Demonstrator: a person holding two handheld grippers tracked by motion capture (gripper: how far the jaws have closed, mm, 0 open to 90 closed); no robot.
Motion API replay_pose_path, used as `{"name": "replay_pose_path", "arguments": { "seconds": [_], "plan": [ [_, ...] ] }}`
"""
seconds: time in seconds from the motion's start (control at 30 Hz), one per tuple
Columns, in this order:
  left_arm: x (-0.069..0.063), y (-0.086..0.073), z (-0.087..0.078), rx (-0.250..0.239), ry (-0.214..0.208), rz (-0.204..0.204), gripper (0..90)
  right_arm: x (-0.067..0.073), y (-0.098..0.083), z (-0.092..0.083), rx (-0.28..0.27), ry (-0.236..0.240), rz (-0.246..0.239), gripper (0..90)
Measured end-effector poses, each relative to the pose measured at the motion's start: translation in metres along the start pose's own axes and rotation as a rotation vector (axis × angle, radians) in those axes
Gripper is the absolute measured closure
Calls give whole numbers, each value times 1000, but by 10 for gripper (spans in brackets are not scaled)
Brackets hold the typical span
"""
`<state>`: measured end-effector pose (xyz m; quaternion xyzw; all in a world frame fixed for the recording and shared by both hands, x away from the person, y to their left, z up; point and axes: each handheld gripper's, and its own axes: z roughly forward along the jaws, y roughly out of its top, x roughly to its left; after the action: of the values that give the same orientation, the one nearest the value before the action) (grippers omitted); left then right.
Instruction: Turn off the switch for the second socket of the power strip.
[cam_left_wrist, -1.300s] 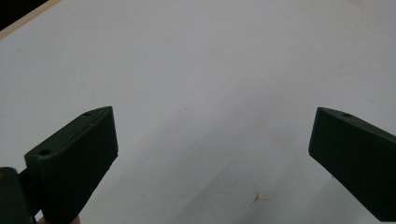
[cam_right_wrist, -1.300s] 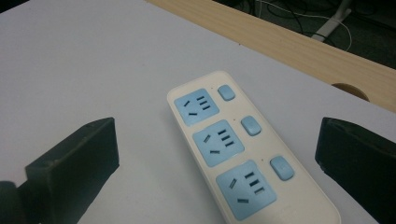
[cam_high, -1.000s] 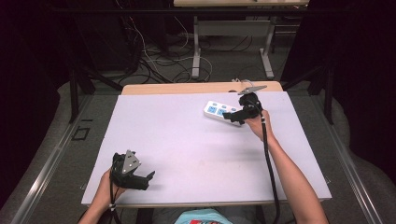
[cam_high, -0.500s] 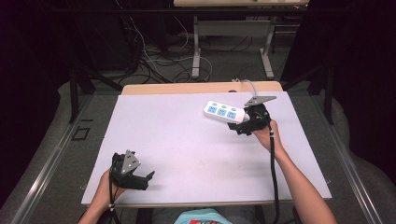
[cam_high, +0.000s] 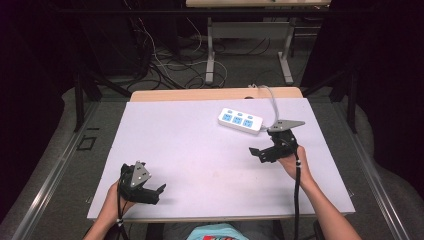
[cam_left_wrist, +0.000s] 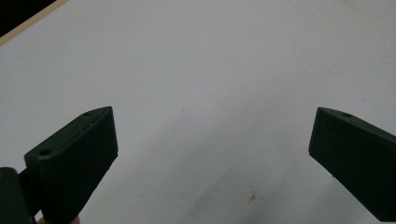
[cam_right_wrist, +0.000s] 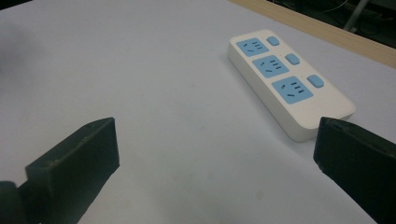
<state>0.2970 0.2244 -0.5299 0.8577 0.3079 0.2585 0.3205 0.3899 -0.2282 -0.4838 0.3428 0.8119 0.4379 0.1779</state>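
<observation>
High view | power strip near right gripper | path clear

Your right tool hangs over the pale worktop, its two black jaws spread wide with nothing between them. Beyond, to the right, lies a white power strip bearing three blue sockets, each beside its blue switch, its near end just beside your right-hand jaw.

The table is wooden, its top almost fully covered by a white sheet, faintly stained near the front. A white power strip with three blue sockets lies flat toward the far right side.
</observation>
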Motion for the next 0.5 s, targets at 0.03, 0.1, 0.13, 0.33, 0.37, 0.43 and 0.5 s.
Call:
{"name": "replay_pose_path", "arguments": {
  "seconds": [0.03,0.1,0.13,0.33,0.37,0.43,0.5],
  "plan": [
    [0,0,0,0,-1,-2,9,2,-3,-2,3,-1,-4,0],
    [-1,0,1,0,-1,-4,9,6,-7,-5,-1,-9,-8,0],
    [-1,0,1,1,-1,-3,9,7,-9,-7,5,-11,-7,0],
    [-1,0,1,1,0,-5,9,14,-21,-16,13,-18,-5,0],
    [-1,0,1,-2,3,-5,9,15,-23,-18,15,-17,-7,0],
    [-1,0,1,2,1,-5,9,16,-26,-20,14,-30,-15,0],
    [-1,0,1,3,2,-4,9,19,-29,-22,22,-32,-21,0]
  ]
}}
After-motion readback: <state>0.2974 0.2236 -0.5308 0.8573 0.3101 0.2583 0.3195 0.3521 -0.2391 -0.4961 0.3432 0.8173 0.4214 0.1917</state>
